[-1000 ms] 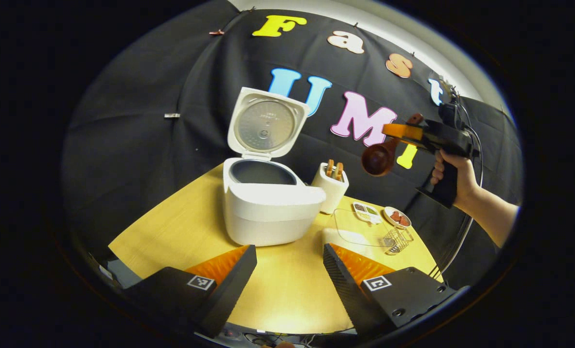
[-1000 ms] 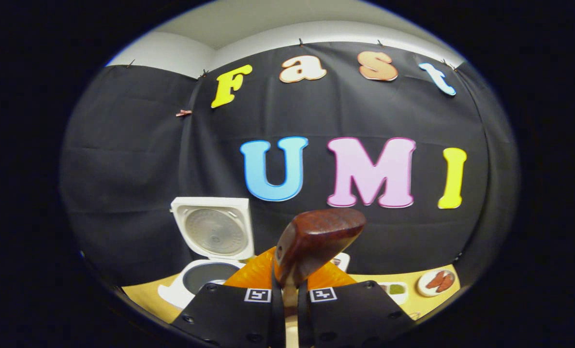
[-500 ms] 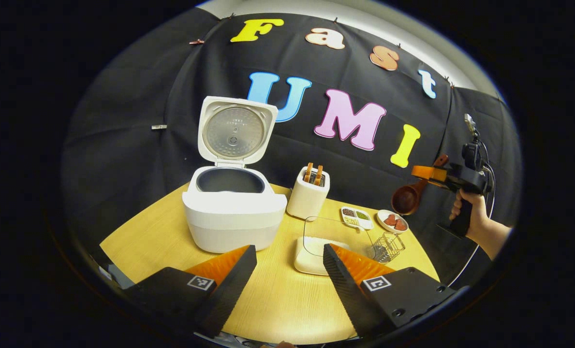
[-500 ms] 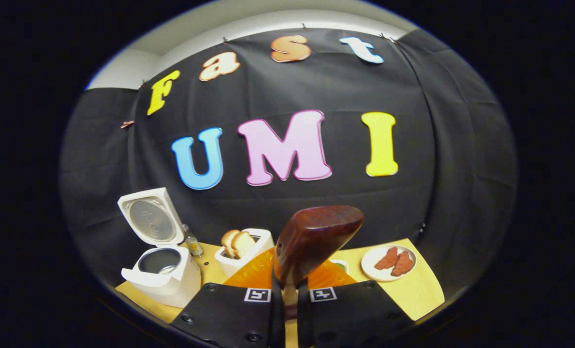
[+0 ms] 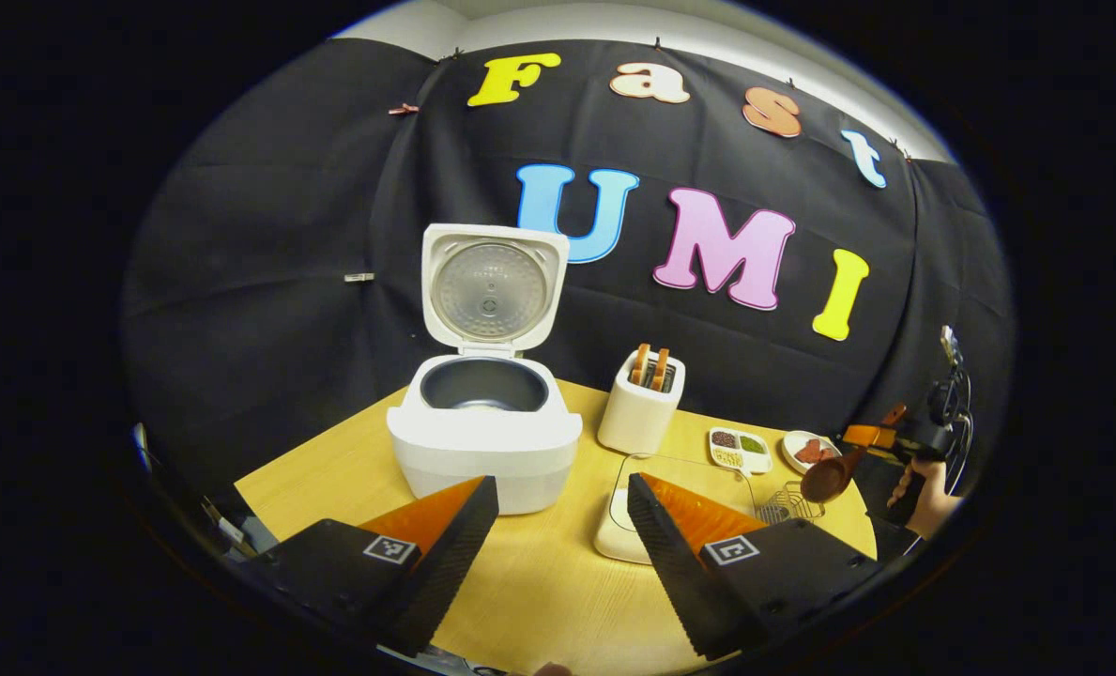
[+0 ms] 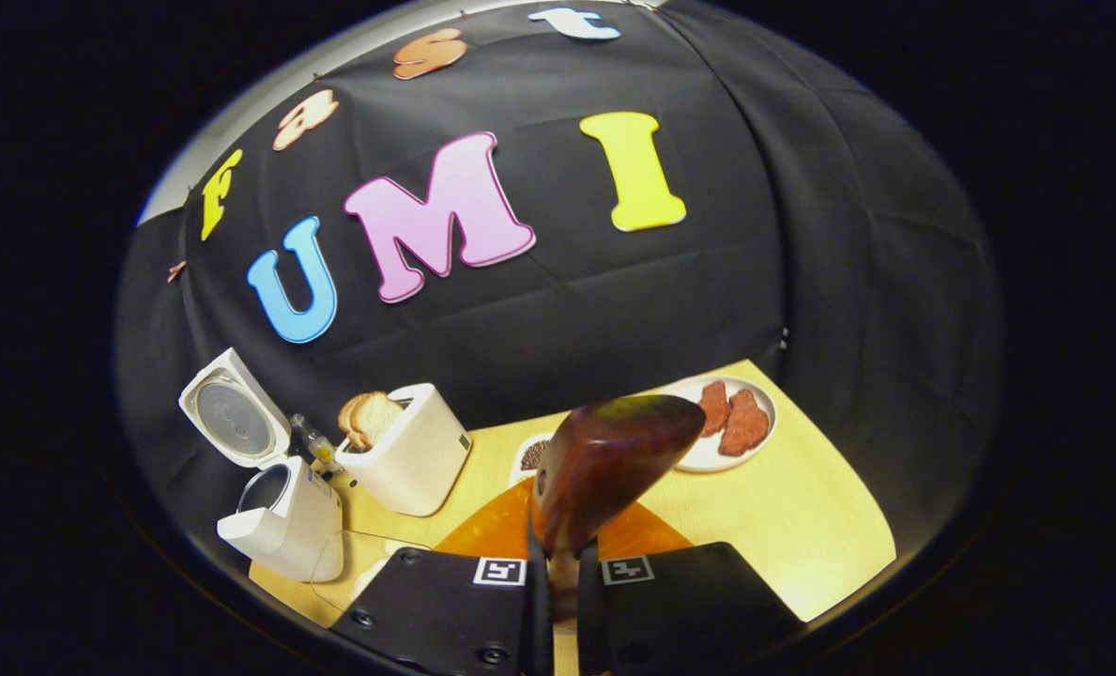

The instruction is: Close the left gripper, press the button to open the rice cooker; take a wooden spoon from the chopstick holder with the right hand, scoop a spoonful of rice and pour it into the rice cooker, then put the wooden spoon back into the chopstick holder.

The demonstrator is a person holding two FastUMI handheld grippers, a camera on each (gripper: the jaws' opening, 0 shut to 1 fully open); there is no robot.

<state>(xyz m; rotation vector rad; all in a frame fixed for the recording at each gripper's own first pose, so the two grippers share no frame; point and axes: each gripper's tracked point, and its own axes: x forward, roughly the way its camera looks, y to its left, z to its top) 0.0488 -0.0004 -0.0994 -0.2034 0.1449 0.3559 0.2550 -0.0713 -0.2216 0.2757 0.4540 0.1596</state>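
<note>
The white rice cooker (image 5: 487, 441) stands open on the wooden table (image 5: 558, 582), its lid (image 5: 492, 291) upright and its dark pot bare. My left gripper (image 5: 562, 526) hovers open in front of it, holding nothing. My right gripper (image 6: 558, 573) is shut on the handle of a dark wooden spoon (image 6: 614, 460), whose bowl points forward. In the left gripper view the right gripper (image 5: 853, 449) holds the spoon (image 5: 822, 481) low at the table's right end, just above a small wire holder (image 5: 787, 502). A clear-lidded white dish (image 5: 670, 498) lies right of the cooker (image 6: 281, 516).
A white toaster (image 5: 640, 413) with bread slices stands beside the cooker. Behind the wire holder lie a divided seasoning dish (image 5: 738, 449) and a plate of red pieces (image 6: 731, 422). A small bottle (image 6: 313, 441) stands between cooker and toaster (image 6: 412, 451). A hand (image 5: 928, 488) grips the right gripper.
The right gripper has carried the spoon down and to the right, from level with the cooker's lid to just above the table's right end. The left gripper has stayed open, backing off slightly.
</note>
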